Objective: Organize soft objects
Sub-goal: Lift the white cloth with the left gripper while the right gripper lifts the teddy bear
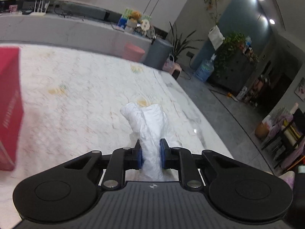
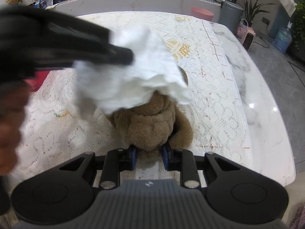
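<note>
Now | your left gripper pinches white cloth | your right gripper clamps teddy bear | cloth hangs above bear.

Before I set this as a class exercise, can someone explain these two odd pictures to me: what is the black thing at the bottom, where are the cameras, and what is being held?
No robot here: a person carries a hand-held gripper in each hand, and a camera on each looks along its two fingers. In the left view, the left hand-held gripper is shut on a white cloth, lifted above the lace tablecloth; a red box stands at the left edge. In the right view, the right hand-held gripper grips a brown teddy bear sitting on the table, while the cloth hangs over the bear's head.
</note>
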{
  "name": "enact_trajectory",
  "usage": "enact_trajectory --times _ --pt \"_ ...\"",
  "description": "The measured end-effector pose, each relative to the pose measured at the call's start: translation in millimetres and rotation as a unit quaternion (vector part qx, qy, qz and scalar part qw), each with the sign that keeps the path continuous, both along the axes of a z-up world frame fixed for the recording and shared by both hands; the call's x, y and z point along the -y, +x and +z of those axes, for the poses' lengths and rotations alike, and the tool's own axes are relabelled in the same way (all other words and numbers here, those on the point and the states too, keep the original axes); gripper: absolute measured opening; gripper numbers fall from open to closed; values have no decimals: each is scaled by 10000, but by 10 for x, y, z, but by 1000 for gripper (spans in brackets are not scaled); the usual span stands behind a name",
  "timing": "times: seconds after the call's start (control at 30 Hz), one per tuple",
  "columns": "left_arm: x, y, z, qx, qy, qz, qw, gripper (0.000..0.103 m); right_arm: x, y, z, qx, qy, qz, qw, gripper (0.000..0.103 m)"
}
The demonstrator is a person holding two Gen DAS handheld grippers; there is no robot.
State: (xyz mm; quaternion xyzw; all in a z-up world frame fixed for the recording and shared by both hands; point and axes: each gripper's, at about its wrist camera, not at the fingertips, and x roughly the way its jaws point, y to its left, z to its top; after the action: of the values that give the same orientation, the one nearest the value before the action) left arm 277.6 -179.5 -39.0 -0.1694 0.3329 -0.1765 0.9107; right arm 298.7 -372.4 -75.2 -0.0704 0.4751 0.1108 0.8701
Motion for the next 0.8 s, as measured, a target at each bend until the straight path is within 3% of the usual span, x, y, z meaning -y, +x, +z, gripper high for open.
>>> enact_trajectory --times 0.2,0.37,0.47,0.7,0.8 --pt "-301 -178 497 484 -102 156 9987 19 -44 -27 7 66 -63 -6 10000 24" --pt "-613 -384 941 959 -334 34 9948 19 -72 -150 150 436 -33 -89 9990 20" --pt "-820 -482 1142 1087 -550 -54 9925 19 -78 -233 336 762 23 -252 9968 19" --pt "-1457 -746 1511 1468 -419 69 9883 19 -276 -426 885 1412 242 -419 9888 17" --pt "-1825 -873 1647 1593 -396 232 9862 19 -562 -522 1178 1806 138 -209 9832 9"
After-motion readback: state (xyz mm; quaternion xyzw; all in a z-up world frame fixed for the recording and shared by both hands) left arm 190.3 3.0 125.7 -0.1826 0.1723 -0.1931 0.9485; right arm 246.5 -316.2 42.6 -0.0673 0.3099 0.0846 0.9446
